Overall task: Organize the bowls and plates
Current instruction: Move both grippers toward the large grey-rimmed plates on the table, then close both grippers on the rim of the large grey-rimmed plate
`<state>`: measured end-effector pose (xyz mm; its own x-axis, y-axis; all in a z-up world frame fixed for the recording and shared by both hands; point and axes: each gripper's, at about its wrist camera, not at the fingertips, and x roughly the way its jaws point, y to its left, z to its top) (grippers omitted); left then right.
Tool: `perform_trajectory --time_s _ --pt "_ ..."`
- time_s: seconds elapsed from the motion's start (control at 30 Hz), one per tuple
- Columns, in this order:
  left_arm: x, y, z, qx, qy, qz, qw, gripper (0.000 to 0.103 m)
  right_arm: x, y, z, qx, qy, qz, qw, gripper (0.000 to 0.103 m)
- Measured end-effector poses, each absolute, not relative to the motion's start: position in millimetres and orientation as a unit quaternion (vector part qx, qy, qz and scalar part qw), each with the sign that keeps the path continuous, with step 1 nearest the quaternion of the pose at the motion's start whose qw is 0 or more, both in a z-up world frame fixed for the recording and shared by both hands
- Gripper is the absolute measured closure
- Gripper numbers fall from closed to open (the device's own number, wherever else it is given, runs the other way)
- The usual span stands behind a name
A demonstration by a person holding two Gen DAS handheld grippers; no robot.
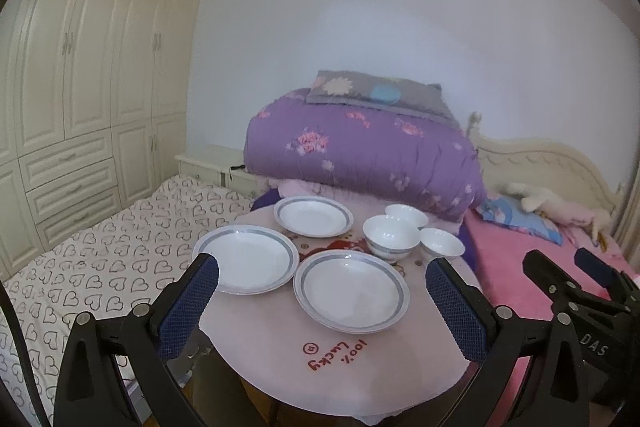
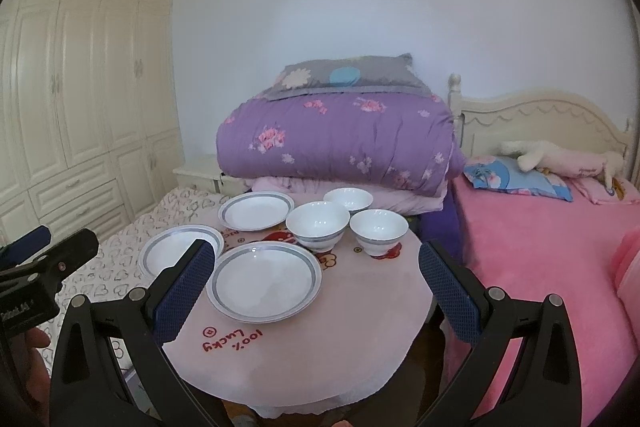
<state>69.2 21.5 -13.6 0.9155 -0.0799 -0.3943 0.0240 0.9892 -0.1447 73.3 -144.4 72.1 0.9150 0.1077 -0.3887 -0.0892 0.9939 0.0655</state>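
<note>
Both claws, left [image 1: 322, 277] & right [image 2: 312, 261], wide, empty, above plates [image 1: 351, 291] & bowls [image 1: 391, 238].

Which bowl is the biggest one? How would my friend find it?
Find the small round table with the pink cloth beside the bed. Three white bowls cluster at its far right. The biggest bowl is the left one, nearest the plates, wider than both neighbours.

Bedroom: cream wardrobe [image 1: 80, 75] left, white wall [image 1: 380, 7], cream headboard [image 2: 552, 119], pink bed [image 2: 540, 239].
</note>
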Motion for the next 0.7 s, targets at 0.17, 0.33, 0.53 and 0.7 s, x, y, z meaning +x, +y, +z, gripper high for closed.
perform_trajectory --time_s 0.17,0.33,0.53,0.7 --pt "97.9 23.1 -18.9 -0.073 0.228 -0.028 0.97 0.001 93.4 -149.1 55.3 0.036 0.221 0.074 0.972 0.0" --pt "129.0 30.4 -32.7 -0.083 0.259 -0.021 0.962 0.001 126.0 -154.1 39.0 0.046 0.251 0.094 0.962 0.0" --pt "174.7 42.4 -51.5 -0.103 0.308 -0.011 0.946 0.001 171.7 -163.3 9.8 0.053 0.301 0.109 0.946 0.0" --pt "202.7 44.1 -59.0 -0.103 0.325 -0.006 0.94 0.001 192.3 -165.4 -1.8 0.047 0.321 0.101 0.941 0.0"
